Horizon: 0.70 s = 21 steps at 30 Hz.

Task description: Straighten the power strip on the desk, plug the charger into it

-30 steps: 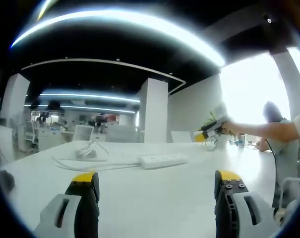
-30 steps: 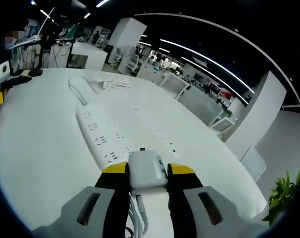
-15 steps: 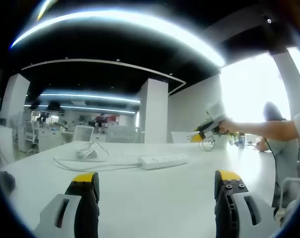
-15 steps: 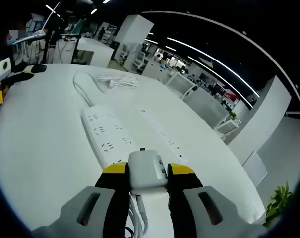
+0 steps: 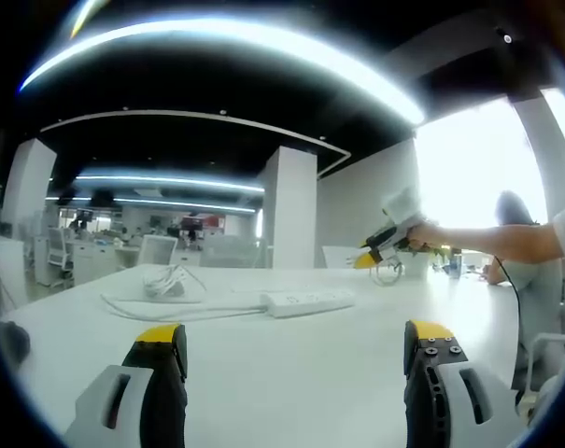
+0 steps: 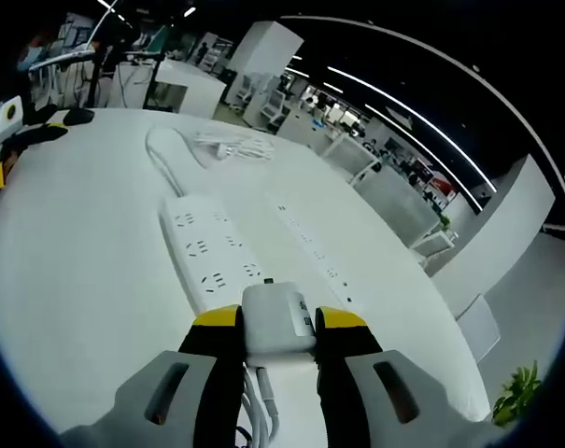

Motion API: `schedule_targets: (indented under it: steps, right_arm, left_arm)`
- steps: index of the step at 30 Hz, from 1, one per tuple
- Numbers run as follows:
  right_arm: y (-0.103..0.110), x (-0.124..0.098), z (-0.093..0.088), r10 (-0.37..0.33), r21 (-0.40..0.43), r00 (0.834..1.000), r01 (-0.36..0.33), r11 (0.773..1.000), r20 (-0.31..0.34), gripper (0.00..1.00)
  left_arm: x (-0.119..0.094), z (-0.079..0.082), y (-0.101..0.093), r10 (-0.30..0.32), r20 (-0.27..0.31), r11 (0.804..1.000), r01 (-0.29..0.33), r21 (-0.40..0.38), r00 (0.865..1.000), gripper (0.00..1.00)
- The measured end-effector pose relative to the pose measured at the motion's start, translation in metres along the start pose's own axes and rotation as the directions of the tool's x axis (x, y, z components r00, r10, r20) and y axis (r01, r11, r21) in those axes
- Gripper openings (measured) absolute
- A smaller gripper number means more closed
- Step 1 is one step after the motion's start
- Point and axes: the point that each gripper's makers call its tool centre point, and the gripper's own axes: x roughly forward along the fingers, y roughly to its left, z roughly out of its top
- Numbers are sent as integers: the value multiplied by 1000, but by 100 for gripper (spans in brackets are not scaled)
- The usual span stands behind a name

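A white power strip lies flat on the white desk, its cord running off to a loose coil at the far end. My right gripper is shut on a white charger, held just above the near end of the strip, with the charger's cable hanging down between the jaws. In the left gripper view the strip lies mid-desk, and the right gripper hovers above and to the right of it in a person's hand. My left gripper stands open low over the desk, with nothing between its fingers.
A row of sockets is set into the desk beside the strip. A dark object sits at the desk's left edge. My left gripper shows at the far left. Office desks, chairs and pillars stand behind.
My right gripper with the charger has moved forward over the strip's near end; from the left gripper view it has risen a little and shifted left. The left gripper has stayed still.
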Motion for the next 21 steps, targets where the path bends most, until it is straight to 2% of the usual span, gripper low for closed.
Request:
schedule_targets:
  steps: [21]
  right_arm:
    - [11, 8, -3, -8, -165, 993, -11, 986, -114, 27]
  left_arm:
    - [-3, 1, 2, 4, -2, 1000, -4, 4, 1000, 99]
